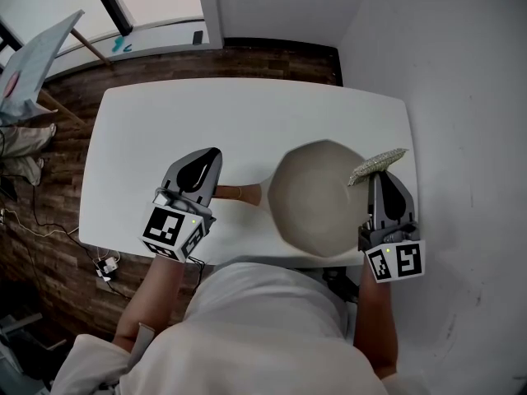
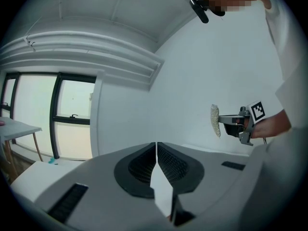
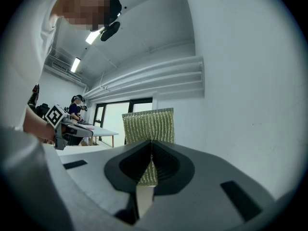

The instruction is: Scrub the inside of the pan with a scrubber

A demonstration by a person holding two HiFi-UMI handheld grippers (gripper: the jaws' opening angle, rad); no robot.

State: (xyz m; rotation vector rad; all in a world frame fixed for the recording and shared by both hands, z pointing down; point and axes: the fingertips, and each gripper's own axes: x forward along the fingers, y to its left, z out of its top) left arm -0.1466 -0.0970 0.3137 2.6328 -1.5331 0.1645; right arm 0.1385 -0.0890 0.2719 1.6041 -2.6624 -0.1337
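Overhead first, head view: white table w/ the pan at centre-right, open side up and pale inside. Its wooden handle points to the person's left. Left gripper sits over the handle's far end and covers it; can't tell from here if it touches. Right gripper is at the pan's right edge w/ the scrubber sticking out of its tip, just past the upper-right rim. Can't tell if the scrubber touches the pan. Around the table: wood floor, a tilted board on legs at top left, cables on the floor at left, plain wall close on the right.

Left gripper view: jaws pressed together, only a thin seam betw. them, nothing seen gripped. Beyond them are a window at left and white wall. At right the other gripper holds the scrubber up on edge, well apart from these jaws. Pan not visible.

Right gripper view: jaws clamped on the lower part of the scrubber, a greenish-gold mesh pad standing upright above them. It blocks the middle of the view. Behind at left are the marker cube of the left gripper, a desk and a person in the back; wall at right.
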